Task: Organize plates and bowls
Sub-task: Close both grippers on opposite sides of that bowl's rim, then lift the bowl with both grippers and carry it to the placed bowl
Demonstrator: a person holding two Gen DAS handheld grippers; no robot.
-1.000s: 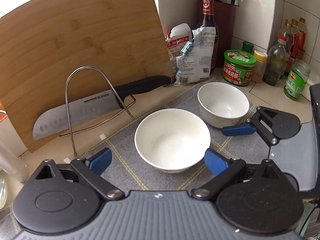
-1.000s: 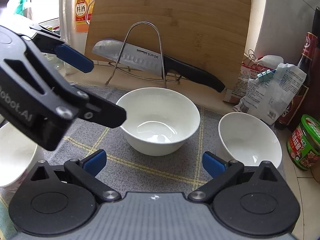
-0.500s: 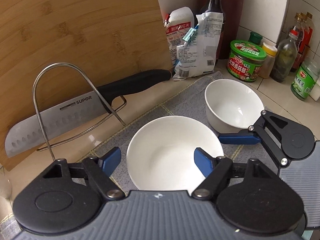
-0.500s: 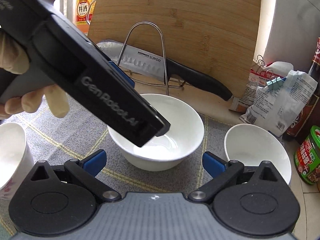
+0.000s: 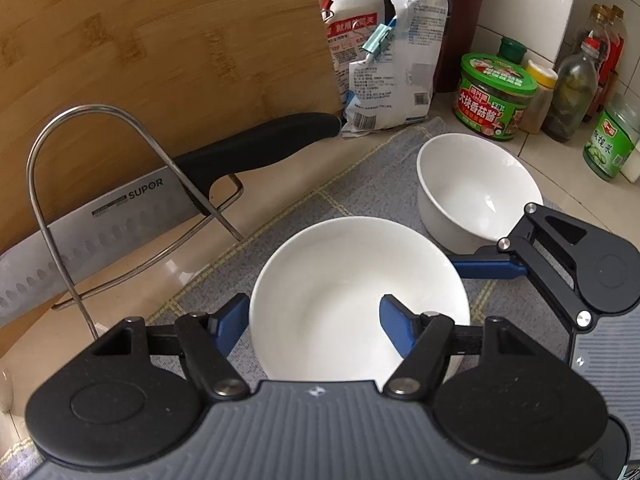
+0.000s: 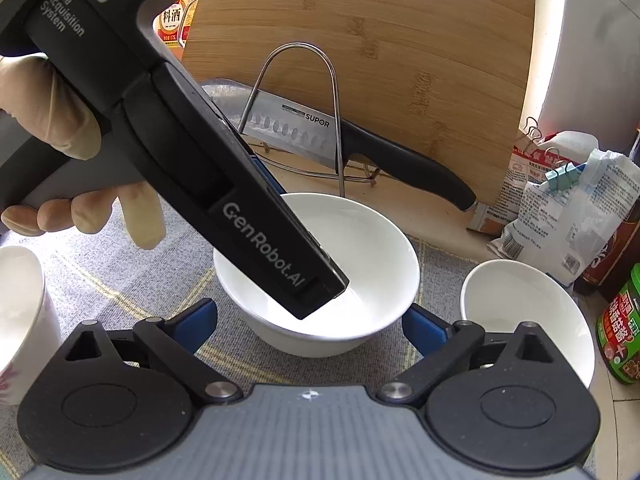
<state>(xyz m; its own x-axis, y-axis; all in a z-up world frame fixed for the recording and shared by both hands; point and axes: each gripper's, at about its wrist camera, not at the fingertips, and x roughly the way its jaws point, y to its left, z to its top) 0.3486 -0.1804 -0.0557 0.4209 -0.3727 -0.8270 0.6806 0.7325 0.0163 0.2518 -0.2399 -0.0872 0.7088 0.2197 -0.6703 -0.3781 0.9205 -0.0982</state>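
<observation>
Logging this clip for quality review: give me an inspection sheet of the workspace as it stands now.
Surface: grey checked cloth mat on a beige counter.
Job's things: wide white bowl; smaller deep white bowl beside it; white cup at the mat's edge.
Clutter: steel knife on a wire stand, bamboo board, clipped bags, green-lidded jar, glass bottle.
Grippers: left gripper closing across the wide bowl's wall; right gripper closing, that bowl between its pads, contact unclear.
Cables: nothing seen.
Surroundings: white tiled wall; gloved hand.
</observation>
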